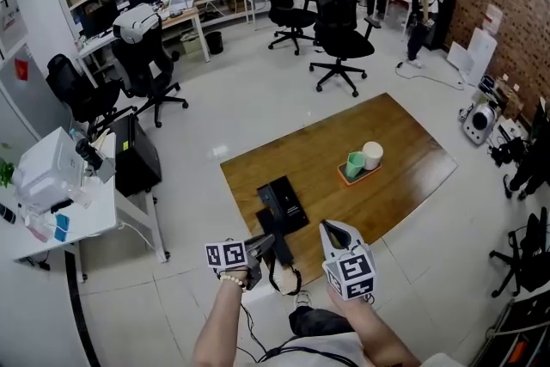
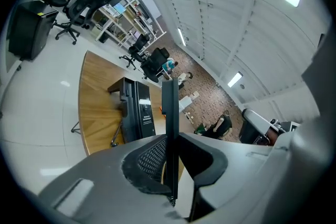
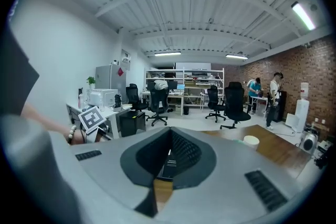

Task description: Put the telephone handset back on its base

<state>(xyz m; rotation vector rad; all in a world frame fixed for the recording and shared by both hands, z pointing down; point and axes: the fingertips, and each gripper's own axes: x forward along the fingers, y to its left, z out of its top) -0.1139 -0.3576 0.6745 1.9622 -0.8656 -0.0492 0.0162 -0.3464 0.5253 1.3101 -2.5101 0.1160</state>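
The black telephone base [image 1: 282,202] lies near the front left edge of the wooden table [image 1: 404,150]. My left gripper [image 1: 265,245] hovers just in front of the base, shut on the black handset [image 1: 282,253], and the cord [image 1: 285,281] loops down below it. In the left gripper view the handset [image 2: 169,107] stands edge-on between the jaws of my left gripper [image 2: 170,139], with the base [image 2: 139,113] beyond it. To the right, my right gripper [image 1: 332,228] points at the table. In its own view, the right gripper [image 3: 169,157] is shut with nothing in it.
An orange tray [image 1: 344,178] with a green cup [image 1: 354,163] and a white cup [image 1: 373,154] sits mid-table. A white desk [image 1: 94,215] with a printer stands to the left. Office chairs [image 1: 339,39] and two people [image 1: 425,0] are farther back.
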